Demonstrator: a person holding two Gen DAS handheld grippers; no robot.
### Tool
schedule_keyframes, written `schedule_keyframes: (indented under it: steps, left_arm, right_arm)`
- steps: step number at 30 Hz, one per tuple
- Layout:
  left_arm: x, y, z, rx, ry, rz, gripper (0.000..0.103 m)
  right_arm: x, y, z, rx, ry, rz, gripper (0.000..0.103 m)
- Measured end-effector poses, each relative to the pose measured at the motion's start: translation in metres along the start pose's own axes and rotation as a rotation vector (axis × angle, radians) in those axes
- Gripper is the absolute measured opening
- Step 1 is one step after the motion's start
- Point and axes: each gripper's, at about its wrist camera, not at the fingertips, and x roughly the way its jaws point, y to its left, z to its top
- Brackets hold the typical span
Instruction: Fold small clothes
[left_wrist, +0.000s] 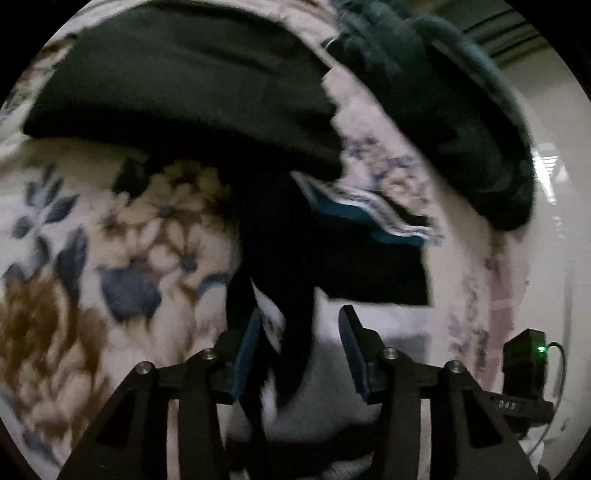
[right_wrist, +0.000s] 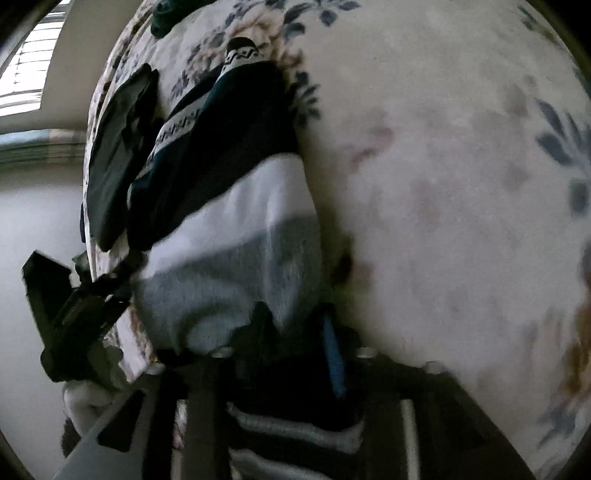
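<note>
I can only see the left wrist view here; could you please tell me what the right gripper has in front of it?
Observer: A white-and-grey garment lies straight ahead of the right gripper, and its near edge reaches in between the fingers. Blur hides whether they pinch it.
Operator: Thank you. What lies just beyond that garment?
Observer: A dark sock with a white patterned cuff meets its far edge.
Operator: And what is off to the right in that picture?
Observer: Only the floral blanket, which is pale there with faint pink marks.
</note>
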Motion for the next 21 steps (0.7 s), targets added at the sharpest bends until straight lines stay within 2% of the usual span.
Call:
schedule_keyframes:
  steps: [1,3,8,13,17,19,20,21]
  left_arm:
    - [-0.01,-0.002,-0.006,0.0,-0.01,-0.016,0.061]
    - [-0.037,-0.007,-0.026,-0.007,-0.026,-0.051,0.069]
    - [-0.086,-0.001,-0.114,-0.045,0.004,-0.073,0.069]
    - [-0.09,0.025,-0.219,-0.093,0.116,0.037,0.069]
    - [-0.063,0.049,-0.3,-0.156,0.229,0.105,0.069]
    - [-0.046,0.055,-0.328,-0.138,0.269,0.16,0.066]
    - [-0.042,0.054,-0.338,-0.119,0.262,0.181,0.064]
    - [-0.04,0.053,-0.346,-0.092,0.244,0.188,0.045]
  right_arm:
    - [-0.01,-0.001,-0.008,0.001,-0.007,0.005,0.058]
    - [-0.033,-0.002,-0.035,-0.007,-0.011,0.025,0.062]
    - [-0.061,-0.027,-0.119,0.052,0.048,0.044,0.062]
    - [-0.053,-0.078,-0.209,0.101,0.168,0.035,0.063]
    - [-0.021,-0.12,-0.271,0.142,0.246,0.007,0.063]
    - [-0.003,-0.13,-0.295,0.136,0.255,-0.02,0.063]
    - [0.008,-0.134,-0.303,0.135,0.256,-0.027,0.063]
    - [0.021,-0.136,-0.314,0.137,0.263,-0.023,0.063]
